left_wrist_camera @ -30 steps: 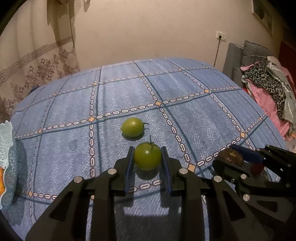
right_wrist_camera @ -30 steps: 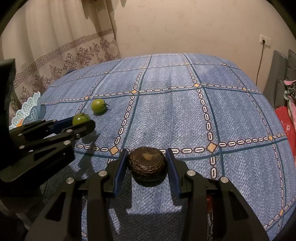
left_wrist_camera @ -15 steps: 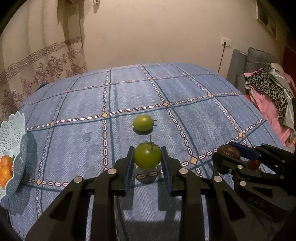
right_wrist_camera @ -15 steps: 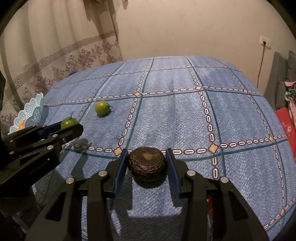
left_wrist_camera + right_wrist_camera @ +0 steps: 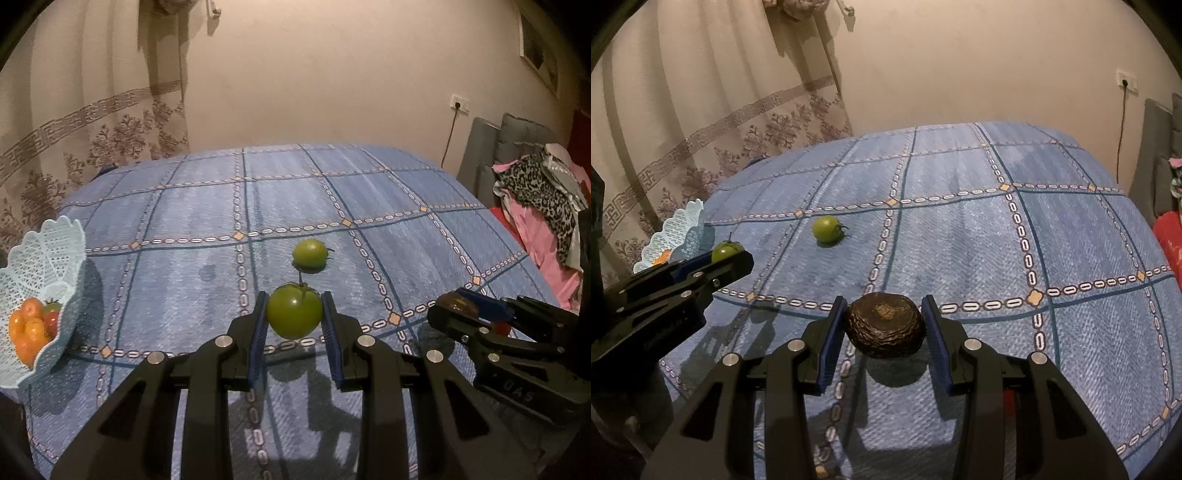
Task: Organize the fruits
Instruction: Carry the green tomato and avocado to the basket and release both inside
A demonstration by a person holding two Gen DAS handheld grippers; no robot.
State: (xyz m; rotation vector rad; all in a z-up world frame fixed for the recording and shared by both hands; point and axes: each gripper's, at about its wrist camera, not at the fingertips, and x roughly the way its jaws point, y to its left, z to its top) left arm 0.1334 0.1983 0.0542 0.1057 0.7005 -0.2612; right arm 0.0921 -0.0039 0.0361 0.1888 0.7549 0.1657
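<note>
My left gripper is shut on a green tomato and holds it above the blue cloth; its shadow falls below. A second green tomato lies on the cloth just beyond. In the right wrist view my right gripper is shut on a dark wrinkled avocado, also lifted. The same view shows the left gripper at the left with its tomato, and the loose tomato. A pale blue lace basket with orange and red fruits stands at the left edge.
The table's blue checked cloth stretches far ahead. A patterned curtain hangs behind left. Clothes are piled on a grey sofa at the right. A wall socket with a cable is on the back wall.
Both grippers have risen and drawn back with their fruits held. The left view has swung left, bringing the basket of orange fruits into sight.
</note>
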